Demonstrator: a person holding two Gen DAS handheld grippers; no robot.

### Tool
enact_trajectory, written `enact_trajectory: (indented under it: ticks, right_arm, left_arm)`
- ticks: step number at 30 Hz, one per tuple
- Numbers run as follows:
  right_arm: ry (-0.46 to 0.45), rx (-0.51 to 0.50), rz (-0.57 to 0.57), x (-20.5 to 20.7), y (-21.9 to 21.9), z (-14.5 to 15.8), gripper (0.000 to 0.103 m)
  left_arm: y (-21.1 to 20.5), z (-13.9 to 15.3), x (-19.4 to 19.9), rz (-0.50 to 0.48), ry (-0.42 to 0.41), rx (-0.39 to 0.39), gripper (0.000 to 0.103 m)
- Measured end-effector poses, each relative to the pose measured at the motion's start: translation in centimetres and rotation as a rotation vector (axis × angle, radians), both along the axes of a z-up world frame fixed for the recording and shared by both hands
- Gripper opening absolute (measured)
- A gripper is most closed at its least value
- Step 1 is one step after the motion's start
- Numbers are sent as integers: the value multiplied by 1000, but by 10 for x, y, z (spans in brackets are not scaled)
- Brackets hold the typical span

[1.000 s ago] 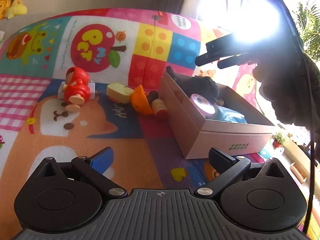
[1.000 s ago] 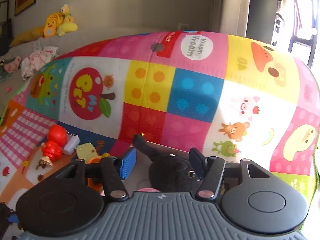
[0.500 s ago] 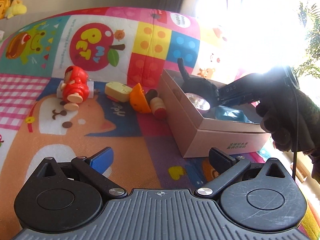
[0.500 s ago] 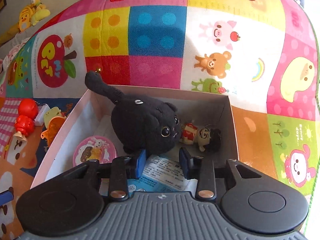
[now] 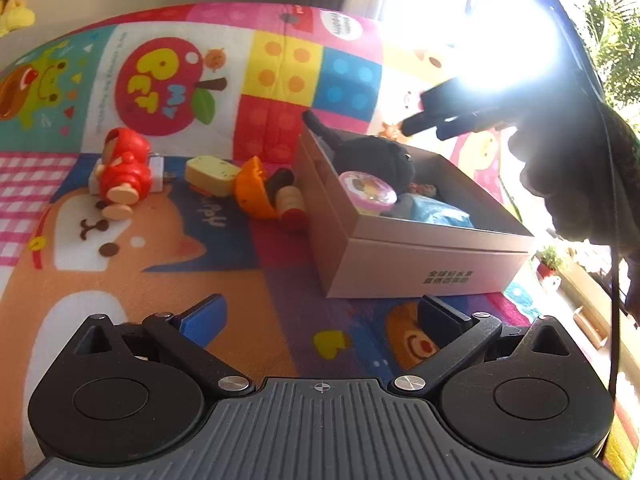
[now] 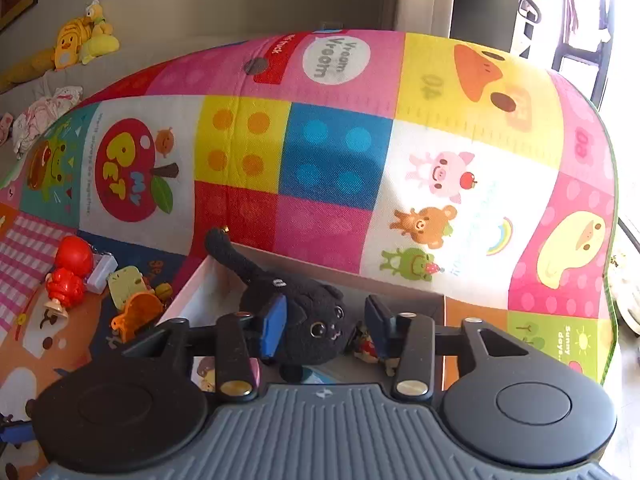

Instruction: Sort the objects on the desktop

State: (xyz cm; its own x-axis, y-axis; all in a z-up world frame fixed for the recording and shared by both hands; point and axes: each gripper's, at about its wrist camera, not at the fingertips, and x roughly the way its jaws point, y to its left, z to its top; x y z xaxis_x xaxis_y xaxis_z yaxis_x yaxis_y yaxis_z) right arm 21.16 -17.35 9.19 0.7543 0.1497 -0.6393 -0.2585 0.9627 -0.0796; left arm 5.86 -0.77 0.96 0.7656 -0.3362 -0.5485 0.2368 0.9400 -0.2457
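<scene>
A pinkish cardboard box [image 5: 400,256] stands on the play mat. In it lie a black cat plush [image 5: 372,156], a pink round disc [image 5: 368,194], a blue packet [image 5: 436,212] and a small figurine [image 6: 368,346]. My right gripper [image 5: 424,130], in a gloved hand, hovers above the box's far side. Its jaws are opening and hold nothing; the right wrist view shows the black cat plush [image 6: 316,324] below, beyond the right gripper [image 6: 326,328]. Left of the box lie a red figure [image 5: 124,172], a yellow cheese block [image 5: 210,174], an orange piece [image 5: 250,192] and a wooden cylinder [image 5: 290,204]. My left gripper [image 5: 320,316] is open and empty, in front of the box.
The colourful play mat [image 5: 120,280] covers the whole surface. A small white case [image 6: 100,272] lies behind the red figure [image 6: 66,276]. Yellow plush toys [image 6: 80,36] sit on a ledge at the back left. Strong window glare fills the right of the left wrist view.
Half a second ago the right gripper was down inside the box with narrow jaws; it has risen back above the box and its jaws are wider. The left gripper has not moved.
</scene>
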Motion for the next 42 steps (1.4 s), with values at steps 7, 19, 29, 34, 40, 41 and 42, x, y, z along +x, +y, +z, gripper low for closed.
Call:
enact_trajectory:
  ticks: [7, 19, 29, 34, 40, 41, 42]
  right_arm:
    - [123, -80, -60, 38, 39, -36, 85]
    - [67, 4, 102, 38, 28, -29, 37]
    - [130, -17, -4, 38, 3, -28, 65]
    - [207, 170, 50, 46, 12, -31, 48]
    - [167, 60, -4, 39, 9, -27, 54]
    - [135, 2, -32, 36, 8, -24, 58]
    - [80, -87, -61, 32, 9, -22, 60]
  left_arm:
    - [-19, 8, 12, 6, -46, 52, 103]
    - [1, 7, 18, 48, -5, 34, 103]
    - [-5, 0, 18, 31, 20, 35, 103]
    - [-10, -1, 19, 17, 25, 38, 103]
    - [-8, 0, 17, 17, 17, 45, 103]
    - [-7, -1, 17, 22, 22, 45, 103]
    - [-7, -2, 18, 27, 26, 43, 103]
